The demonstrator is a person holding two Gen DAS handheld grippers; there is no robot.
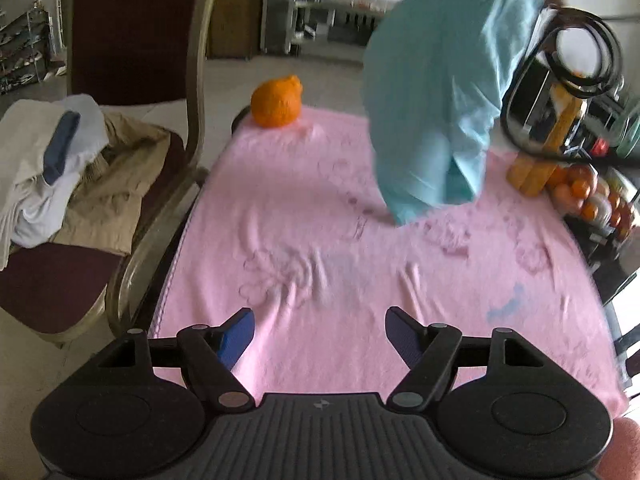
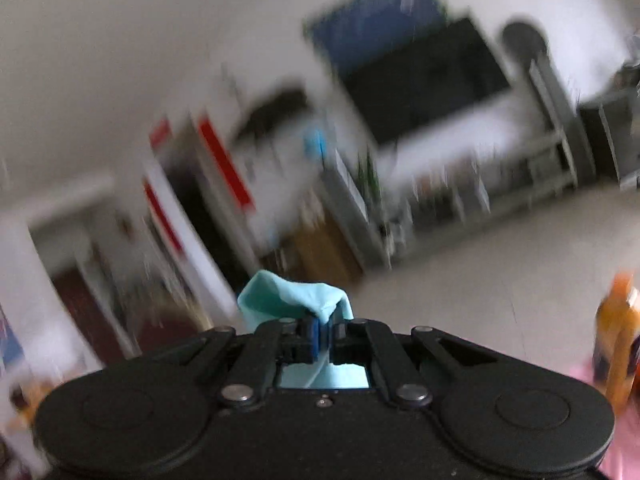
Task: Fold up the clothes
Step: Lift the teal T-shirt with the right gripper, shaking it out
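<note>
black linkage and two blue-padded fingers of the left gripper point(image 1: 320, 334) fill the bottom of the left wrist view, the fingers standing well apart with nothing between them, hovering over the near edge of a pink towel point(image 1: 320, 248) that covers the table.

the task's thing, a light teal garment point(image 1: 432, 92), hangs in the air over the far right part of the towel, its lower end blurred and close to the pink surface; whether it touches there cannot be told. its upper end is pinched in the right gripper point(image 2: 325, 334), whose jaws are pressed together on a bunched fold of the teal cloth, with more of it showing beneath the linkage in the right wrist view.

beyond the garment, an orange fruit point(image 1: 276, 100) sits at the far edge of the towel. at the right edge stand orange bottles point(image 1: 536, 176) beside a pack of small oranges point(image 1: 588, 196). left of the table, a dark red chair point(image 1: 132, 32) carries a heap of beige and white clothes point(image 1: 80, 176). the room behind the right gripper is heavily blurred.
</note>
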